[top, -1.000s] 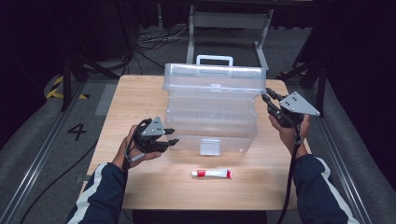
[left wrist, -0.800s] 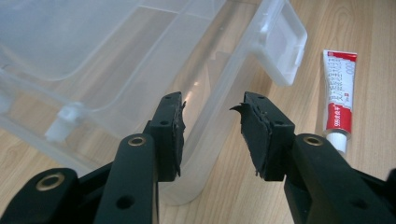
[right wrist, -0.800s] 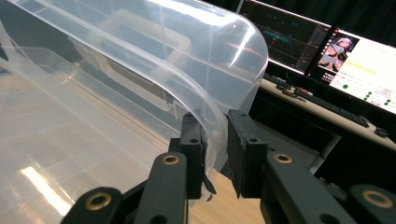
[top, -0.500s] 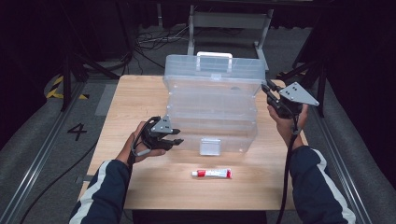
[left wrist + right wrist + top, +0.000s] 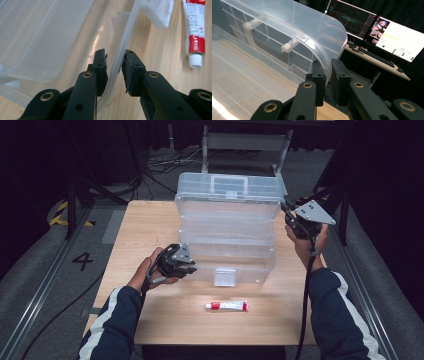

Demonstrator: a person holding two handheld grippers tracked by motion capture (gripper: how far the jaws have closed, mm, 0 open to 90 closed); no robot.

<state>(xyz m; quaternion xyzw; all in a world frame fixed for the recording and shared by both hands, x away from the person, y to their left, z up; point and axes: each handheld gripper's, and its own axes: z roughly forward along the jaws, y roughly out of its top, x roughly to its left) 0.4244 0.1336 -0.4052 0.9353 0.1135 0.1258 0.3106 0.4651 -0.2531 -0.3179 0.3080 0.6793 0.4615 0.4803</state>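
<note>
Both grippers have just been closing on the clear plastic tiered box, which sits mid-tabletop toward the far side. The left gripper has its fingers either side of the bottom tray's near-left wall; there's a sliver of gap on one side, so it's nearly clamped rather than fully biting, far as I can tell. The right gripper looks pinched onto the curved edge of the lid at the far right.

Compared to a second ago, the lid has swung up and the upper trays have spread back (the handle now sits flatter on top). So I'd guess the left hand steadies the base while the right opens it. The red-and-white tube lies untouched near the front edge, probably going in next.
</note>
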